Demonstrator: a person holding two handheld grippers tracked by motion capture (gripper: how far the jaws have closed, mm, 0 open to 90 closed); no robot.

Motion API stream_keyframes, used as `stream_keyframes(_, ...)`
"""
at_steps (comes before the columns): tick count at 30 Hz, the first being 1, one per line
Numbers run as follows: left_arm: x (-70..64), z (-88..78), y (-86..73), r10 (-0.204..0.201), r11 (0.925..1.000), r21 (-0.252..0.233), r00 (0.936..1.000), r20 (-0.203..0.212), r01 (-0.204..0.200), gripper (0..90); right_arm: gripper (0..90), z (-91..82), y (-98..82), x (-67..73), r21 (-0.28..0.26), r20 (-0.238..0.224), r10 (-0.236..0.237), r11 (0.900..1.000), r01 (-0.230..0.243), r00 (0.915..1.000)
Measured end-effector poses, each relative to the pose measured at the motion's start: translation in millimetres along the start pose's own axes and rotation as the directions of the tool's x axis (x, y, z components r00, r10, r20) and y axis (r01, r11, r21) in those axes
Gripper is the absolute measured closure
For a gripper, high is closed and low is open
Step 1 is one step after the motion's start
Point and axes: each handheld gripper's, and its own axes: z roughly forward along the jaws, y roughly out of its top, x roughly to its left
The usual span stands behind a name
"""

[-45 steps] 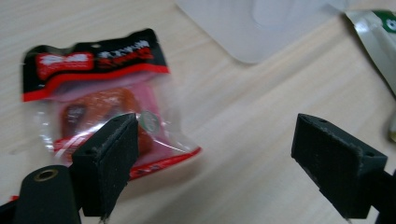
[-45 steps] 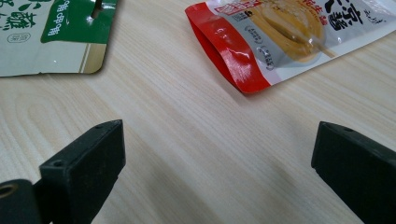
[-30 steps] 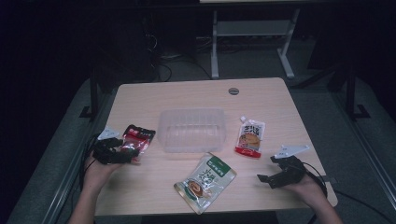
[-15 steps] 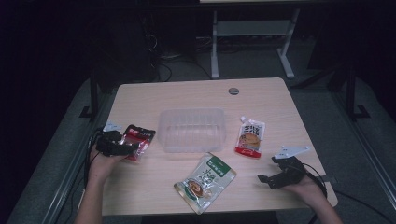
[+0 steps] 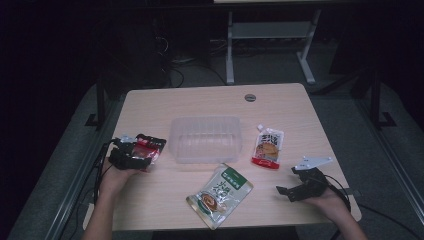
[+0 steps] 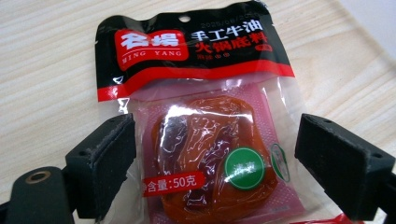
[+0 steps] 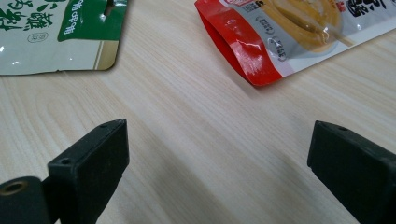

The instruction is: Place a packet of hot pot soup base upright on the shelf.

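The left gripper (image 5: 131, 156) sits at about 8 o'clock on the table (image 5: 210, 100), right over the red and black packet (image 5: 148, 148). Its jaws are wide, 1 on each side of the packet, w/ gaps both sides, so it isn't squeezing yet. I think it's lined up that way to pinch the packet next. The clear tray (image 5: 206, 138) sits in the middle, just beside the packet at its 3 o'clock, prob. the spot where packets go. The right gripper (image 5: 300, 186) rests at about 4 o'clock, jaws wide too, w/ bare wood between them. It looks like it's waiting its turn. The green pouch (image 5: 221, 194) lies at 6 o'clock and the red and white pouch (image 5: 268, 146) at 3 o'clock, both flat on the table and apart from the tray. The high view gives the whole layout but the packet looks tiny and half hidden. The left gripper view shows the packet (image 6: 205, 140) up close: the red block inside, a green round sticker, "50" on the label. The right gripper view shows the pouch edges close: green pouch (image 7: 60, 32) at 11 o'clock, red and white pouch (image 7: 289, 32) at 1 o'clock.
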Motion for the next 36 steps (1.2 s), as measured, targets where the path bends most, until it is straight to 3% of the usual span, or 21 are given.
stream_keyframes(4, -0.6, -0.8, -1.3, -0.017, 0.9998, 0.013, 0.9998, -0.008, 0.017, 12.1, 5.3, -2.4, 1.6, 0.2, -0.017, 0.007, -0.006, 1.000, 0.006, 1.0000)
stream_keyframes(8, 2.1, 1.1, -7.5, -0.075, 0.9972, -0.001, 0.9972, 0.008, 0.075, 12.3, 5.3, -3.3, 1.4, 3.6, -0.010, 0.006, -0.015, 1.000, 0.015, 0.9999)
stream_keyframes(16, 1.5, 1.7, -9.5, -0.066, 0.9978, -0.011, 0.9978, -0.004, 0.066, 14.4, 5.6, -2.2, 2.5, 5.0, -0.013, 0.005, -0.009, 1.000, 0.009, 0.9999)
stream_keyframes(23, -0.8, -2.2, -9.7, -0.063, 0.9977, -0.025, 0.9977, -0.026, 0.063, 29.5, 6.0, -3.8, 1.7, 5.9, -0.020, 0.007, -0.013, 1.000, 0.013, 0.9999)
stream_keyframes(27, -2.1, -4.0, -9.1, -0.036, 0.9990, -0.027, 0.9987, -0.036, 0.035, 37.7, 6.1, -3.2, 2.3, 6.5, -0.021, 0.008, -0.006, 1.000, 0.006, 0.9999)
stream_keyframes(36, -2.5, -5.2, -7.2, -0.040, 0.9991, -0.017, 0.9986, -0.034, 0.039, 39.7, 6.3, -4.3, 2.0, 5.3, -0.014, 0.008, 0.005, 1.000, -0.005, 1.0000)
